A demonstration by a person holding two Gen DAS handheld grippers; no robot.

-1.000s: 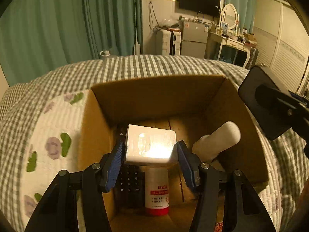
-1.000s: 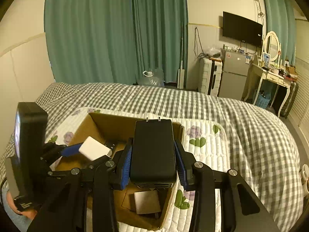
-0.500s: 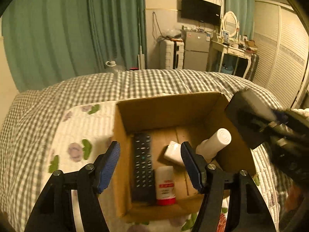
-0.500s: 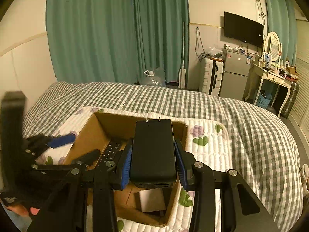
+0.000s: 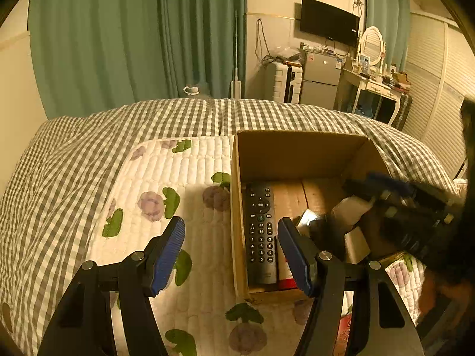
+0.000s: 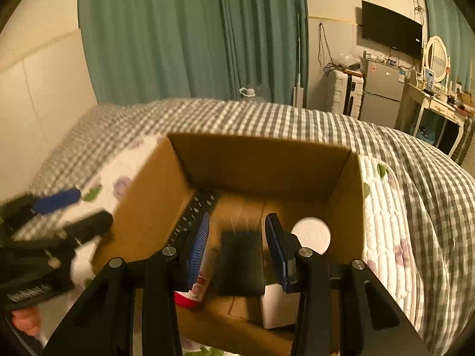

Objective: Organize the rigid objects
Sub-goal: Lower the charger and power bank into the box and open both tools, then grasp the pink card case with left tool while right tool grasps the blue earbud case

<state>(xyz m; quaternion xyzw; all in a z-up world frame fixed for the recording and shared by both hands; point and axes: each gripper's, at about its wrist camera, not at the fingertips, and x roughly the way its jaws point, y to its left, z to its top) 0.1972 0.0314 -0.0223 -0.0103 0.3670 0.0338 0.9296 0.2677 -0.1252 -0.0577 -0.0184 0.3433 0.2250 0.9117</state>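
An open cardboard box (image 5: pixel 297 154) (image 6: pixel 261 166) sits on the bed. Inside lie a black remote (image 5: pixel 260 231) (image 6: pixel 194 210), a white bottle with a red base (image 6: pixel 196 287), a white round-capped bottle (image 6: pixel 311 234), a white box (image 6: pixel 277 308) and a black slab (image 6: pixel 240 264). My left gripper (image 5: pixel 231 255) is open and empty above the box's left wall. My right gripper (image 6: pixel 236 249) is open over the box, with the blurred black slab between and below its fingers; no pad appears to touch it. The right gripper shows blurred in the left wrist view (image 5: pixel 409 213).
The box rests on a white floral quilted pad (image 5: pixel 166 195) over a grey checked bedspread (image 5: pixel 89 148). Green curtains, a wall TV (image 5: pixel 329 20), a fridge and a dressing table stand beyond the bed. The left gripper shows blurred at the left of the right wrist view (image 6: pixel 56 216).
My left gripper let the white box go into the carton and drew back to the left. My right gripper moved down over the carton and opened, releasing the black slab.
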